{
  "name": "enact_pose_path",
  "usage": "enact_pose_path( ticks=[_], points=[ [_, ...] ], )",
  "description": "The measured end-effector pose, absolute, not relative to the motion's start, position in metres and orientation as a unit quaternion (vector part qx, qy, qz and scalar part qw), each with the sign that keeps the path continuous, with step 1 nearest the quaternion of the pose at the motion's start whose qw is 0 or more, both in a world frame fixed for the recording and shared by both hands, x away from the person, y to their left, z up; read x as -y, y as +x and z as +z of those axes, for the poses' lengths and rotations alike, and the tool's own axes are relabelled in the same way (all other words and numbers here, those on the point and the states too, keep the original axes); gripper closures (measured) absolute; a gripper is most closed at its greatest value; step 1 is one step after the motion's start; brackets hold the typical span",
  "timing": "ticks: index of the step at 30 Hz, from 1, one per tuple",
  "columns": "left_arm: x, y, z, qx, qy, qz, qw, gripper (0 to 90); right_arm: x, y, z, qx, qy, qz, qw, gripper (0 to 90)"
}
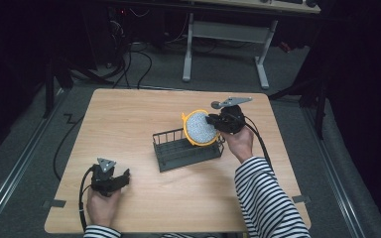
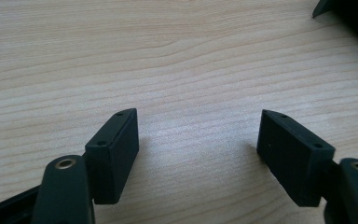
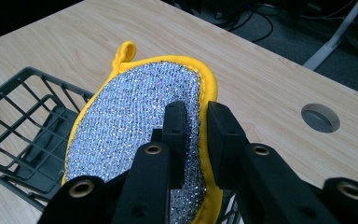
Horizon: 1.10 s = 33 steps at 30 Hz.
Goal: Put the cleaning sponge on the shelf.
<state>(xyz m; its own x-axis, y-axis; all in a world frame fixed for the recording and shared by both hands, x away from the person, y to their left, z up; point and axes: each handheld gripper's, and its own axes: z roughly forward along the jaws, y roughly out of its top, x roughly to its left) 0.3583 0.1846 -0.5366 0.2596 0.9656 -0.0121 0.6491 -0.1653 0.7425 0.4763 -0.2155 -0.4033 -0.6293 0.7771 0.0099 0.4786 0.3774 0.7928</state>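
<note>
While we look from the high view, our right gripper [image 1: 212, 120] pinches a yellow-rimmed silver scouring pad [image 1: 200, 128] upright above the dark wire rack [image 1: 178, 154], likely to slot it in. In the left gripper view, the left gripper [image 2: 198, 140] rests spread over bare table [image 2: 177, 56]. In the right gripper view, jaws clamp the pad's edge.
</note>
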Motion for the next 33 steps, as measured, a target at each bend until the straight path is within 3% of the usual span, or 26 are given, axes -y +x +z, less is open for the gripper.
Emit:
enact_pose_path(
  ticks=[11, 31, 33],
  points=[
    [-0.184, 0.358, -0.537, -0.558, 0.723, 0.243, 0.326, 30.0, 0.216, 0.48, -0.409, -0.812, 0.385, 0.394, 0.193, 78.4],
    [-0.184, 0.359, -0.537, -0.556, 0.725, 0.242, 0.327, 30.1, 0.228, 0.472, -0.43, -0.829, 0.383, 0.377, 0.158, 78.0],
    [-0.184, 0.359, -0.537, -0.555, 0.726, 0.242, 0.327, 30.1, 0.231, 0.47, -0.431, -0.825, 0.389, 0.38, 0.153, 74.3]
  ],
)
